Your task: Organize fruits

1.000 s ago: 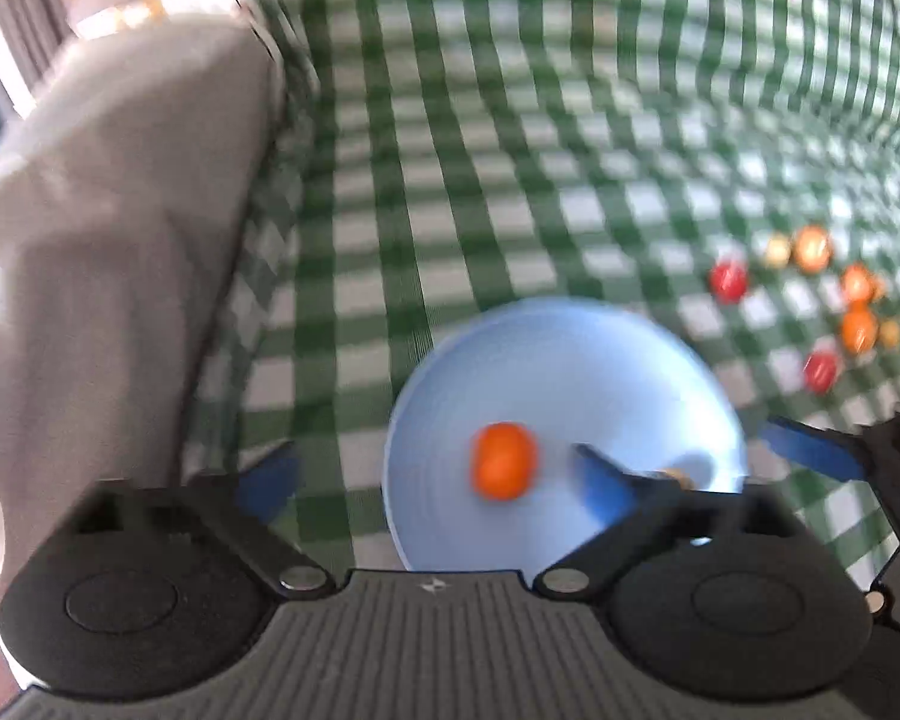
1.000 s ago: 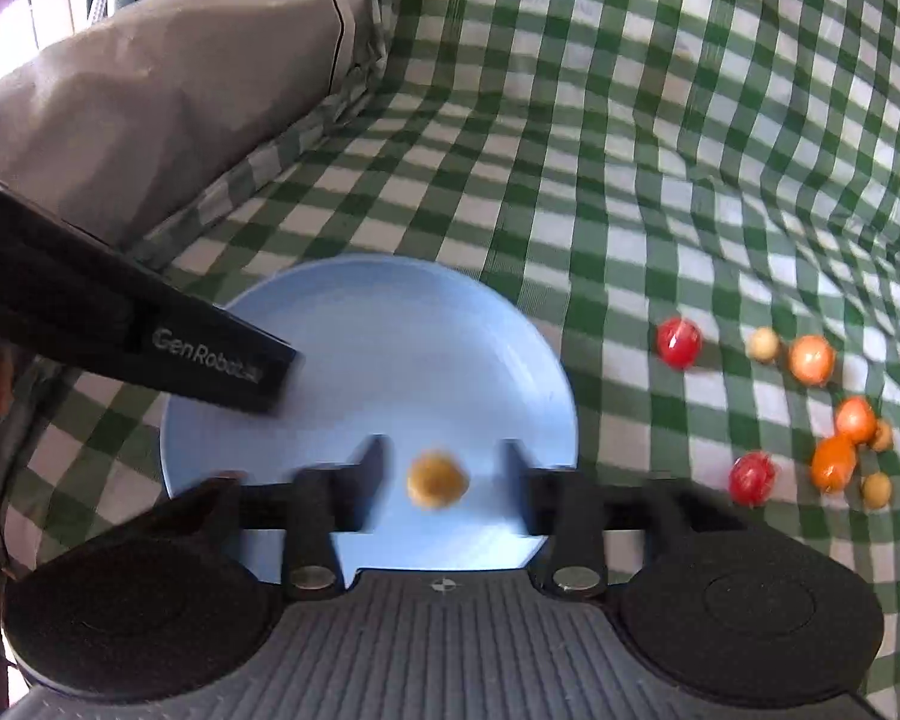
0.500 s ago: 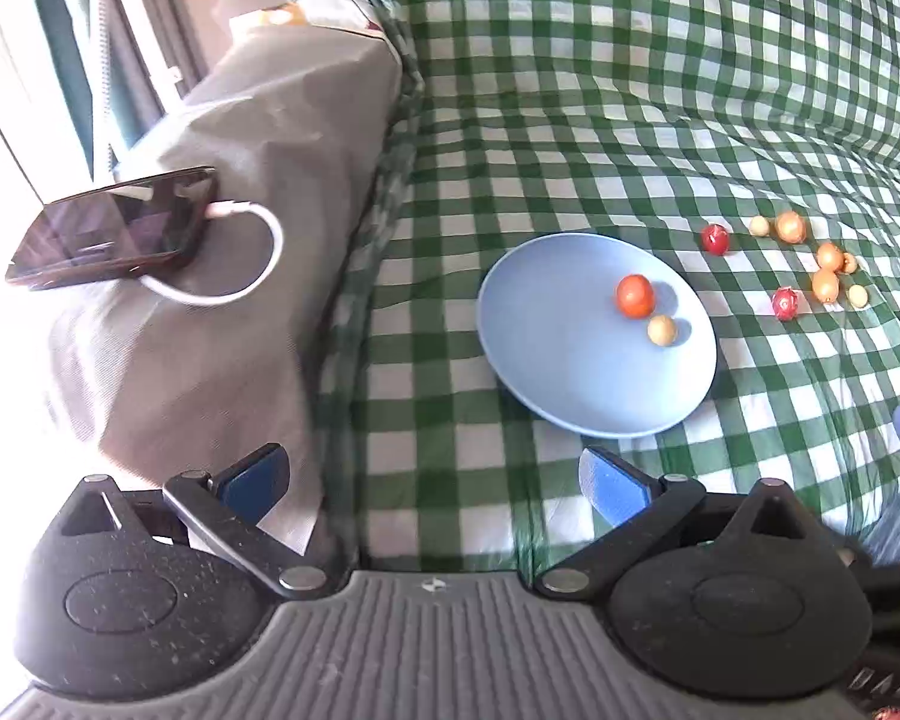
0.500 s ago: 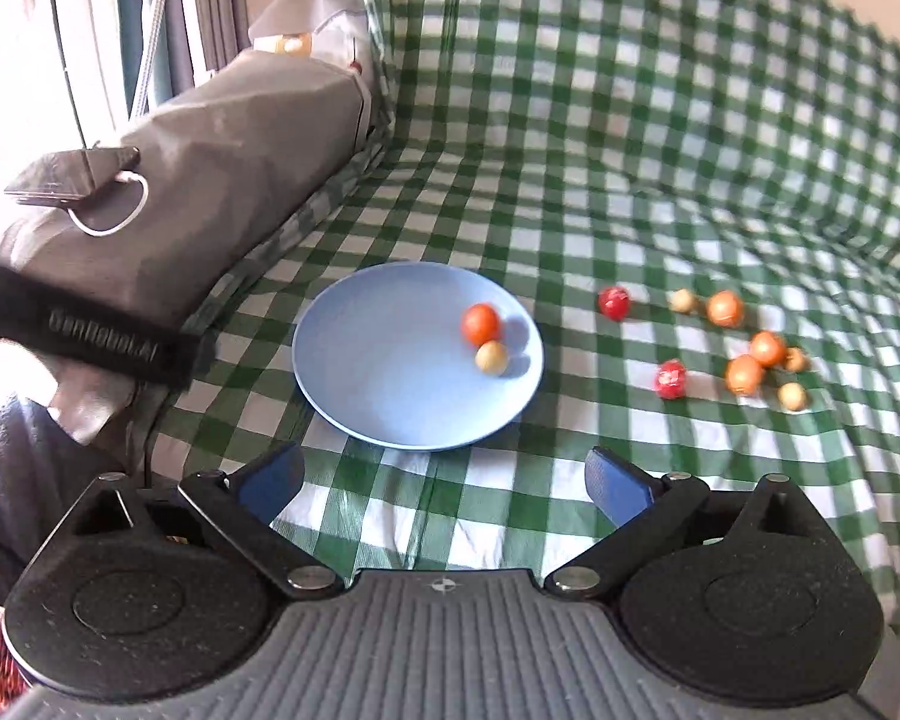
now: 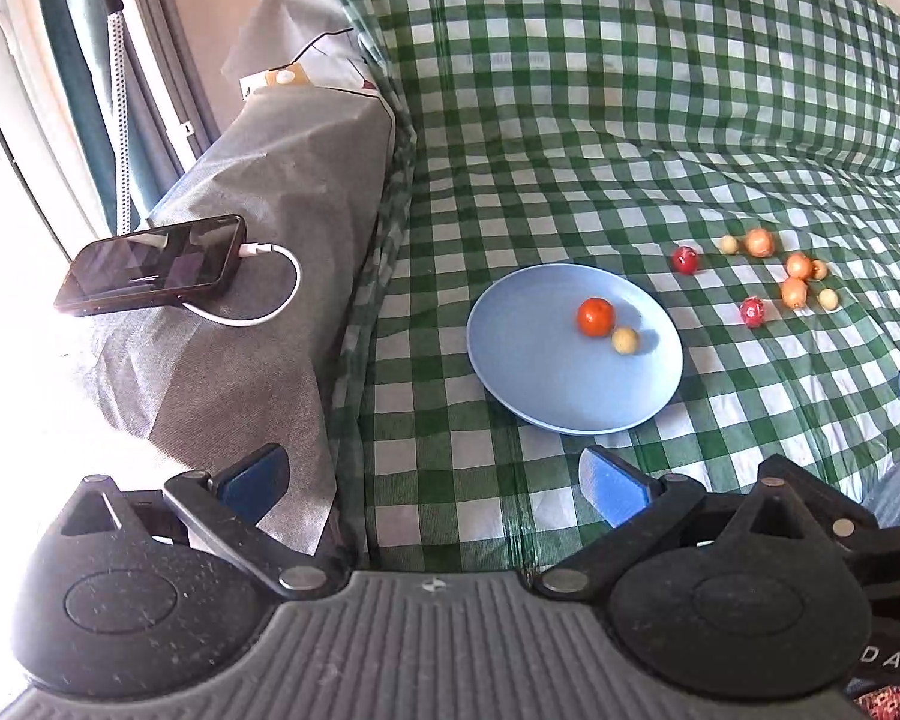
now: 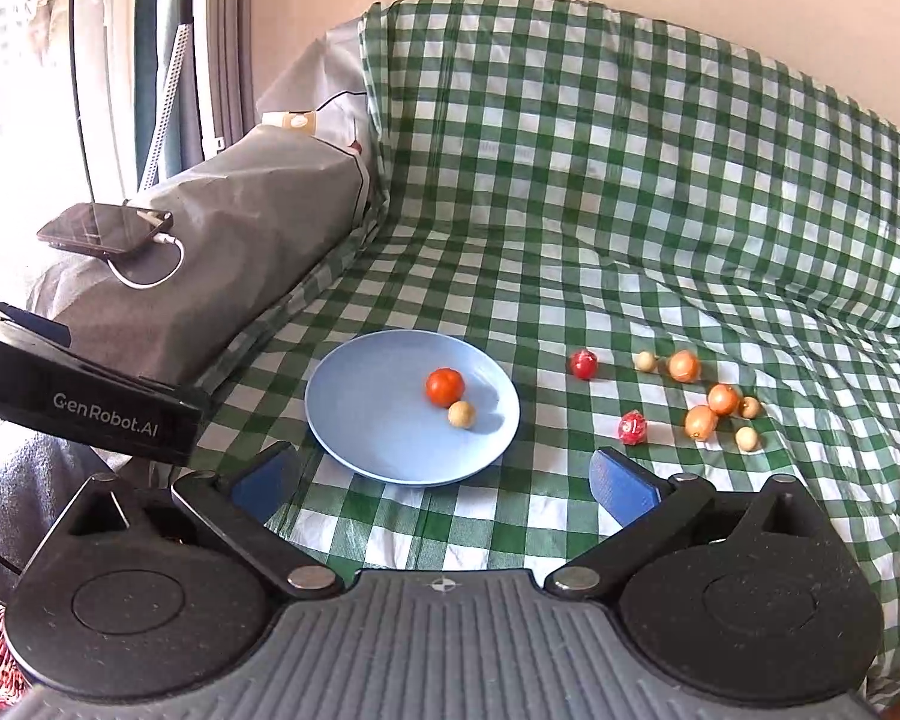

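Note:
A light blue plate (image 5: 528, 372) (image 6: 360, 420) lies on the green checked cloth. It holds an orange-red fruit (image 5: 595, 317) (image 6: 444, 386) and a small yellow fruit (image 5: 624, 340) (image 6: 461, 414), side by side. Several loose fruits lie right of the plate: two red ones (image 6: 583, 363) (image 6: 632, 426), orange ones (image 6: 684, 365) and small yellow ones (image 6: 746, 437). My left gripper (image 5: 432, 480) is open and empty, well short of the plate. My right gripper (image 6: 444, 483) is open and empty, near the plate's front rim.
A grey covered armrest (image 5: 258, 210) stands at the left with a phone (image 5: 150, 264) (image 6: 105, 228) on a white charging cable. The left gripper's body (image 6: 90, 402) crosses the left of the right wrist view. A window and curtain are far left.
Both grippers have pulled back and up from the plate, open. The orange-red fruit and the yellow fruit now lie on the plate, no longer between the fingers.

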`<state>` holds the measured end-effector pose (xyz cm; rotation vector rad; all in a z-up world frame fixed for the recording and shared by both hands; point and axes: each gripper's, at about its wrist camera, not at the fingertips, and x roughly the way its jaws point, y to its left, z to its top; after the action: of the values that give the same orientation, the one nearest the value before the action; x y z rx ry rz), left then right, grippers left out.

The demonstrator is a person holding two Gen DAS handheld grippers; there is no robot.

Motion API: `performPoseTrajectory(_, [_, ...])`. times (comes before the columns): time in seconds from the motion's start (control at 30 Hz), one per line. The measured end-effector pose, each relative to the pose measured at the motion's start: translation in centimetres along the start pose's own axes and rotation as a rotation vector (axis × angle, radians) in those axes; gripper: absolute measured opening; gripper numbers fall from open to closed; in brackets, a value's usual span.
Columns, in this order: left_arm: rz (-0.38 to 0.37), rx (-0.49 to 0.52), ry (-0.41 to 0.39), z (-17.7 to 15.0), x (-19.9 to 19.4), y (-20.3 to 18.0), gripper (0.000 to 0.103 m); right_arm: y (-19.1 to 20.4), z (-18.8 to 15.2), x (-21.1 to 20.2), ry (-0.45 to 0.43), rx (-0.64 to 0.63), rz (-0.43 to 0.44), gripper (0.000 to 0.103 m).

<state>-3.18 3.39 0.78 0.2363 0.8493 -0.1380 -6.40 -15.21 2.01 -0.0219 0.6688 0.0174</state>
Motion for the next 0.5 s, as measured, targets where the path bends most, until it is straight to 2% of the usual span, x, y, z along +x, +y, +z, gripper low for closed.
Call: performPoseTrajectory(0.5, [-0.004, 0.009, 0.013, -0.06, 0.58, -0.12, 0.103, 0.23, -0.19, 0.74, 0.022, 0.018, -0.005, 0.102])
